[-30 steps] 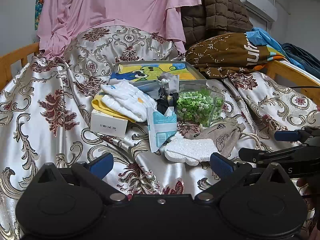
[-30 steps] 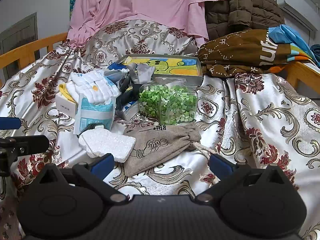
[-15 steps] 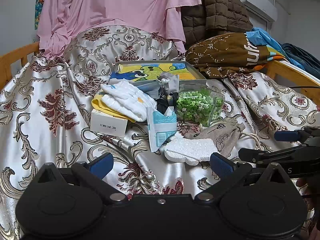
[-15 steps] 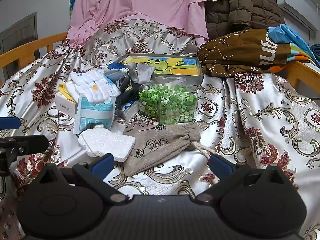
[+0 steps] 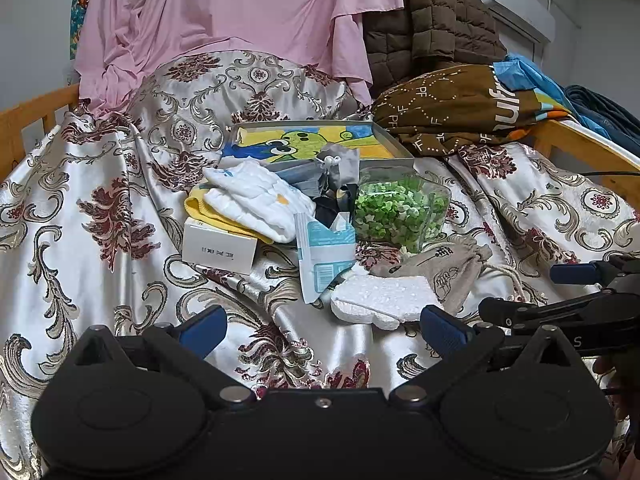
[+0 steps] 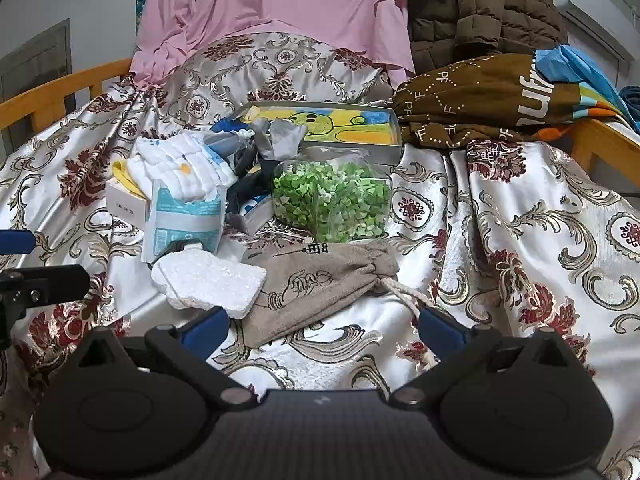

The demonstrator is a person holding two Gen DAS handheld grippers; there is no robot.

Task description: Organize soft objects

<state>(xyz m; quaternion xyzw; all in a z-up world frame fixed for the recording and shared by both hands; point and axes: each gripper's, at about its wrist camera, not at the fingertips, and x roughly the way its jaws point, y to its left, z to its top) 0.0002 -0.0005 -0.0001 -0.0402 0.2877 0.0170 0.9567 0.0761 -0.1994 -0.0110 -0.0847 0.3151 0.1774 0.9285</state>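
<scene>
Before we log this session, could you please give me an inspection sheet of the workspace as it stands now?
Surface: bed covered by a patterned satin sheet, wrinkled.
Job's things: white folded cloth on a yellow cloth; beige drawstring pouch lying flat; grey cloth by the tin.
Clutter: clear container of green bits; white foam block overlapping the pouch; light-blue packet; white box; cartoon tin.
Grippers: left tool open, empty; right tool open, empty, just short of the pouch.
Cables: thin dark cable at the right bed rail.
Surroundings: pink garment, brown quilted jacket, brown printed blanket, air conditioner.
</scene>
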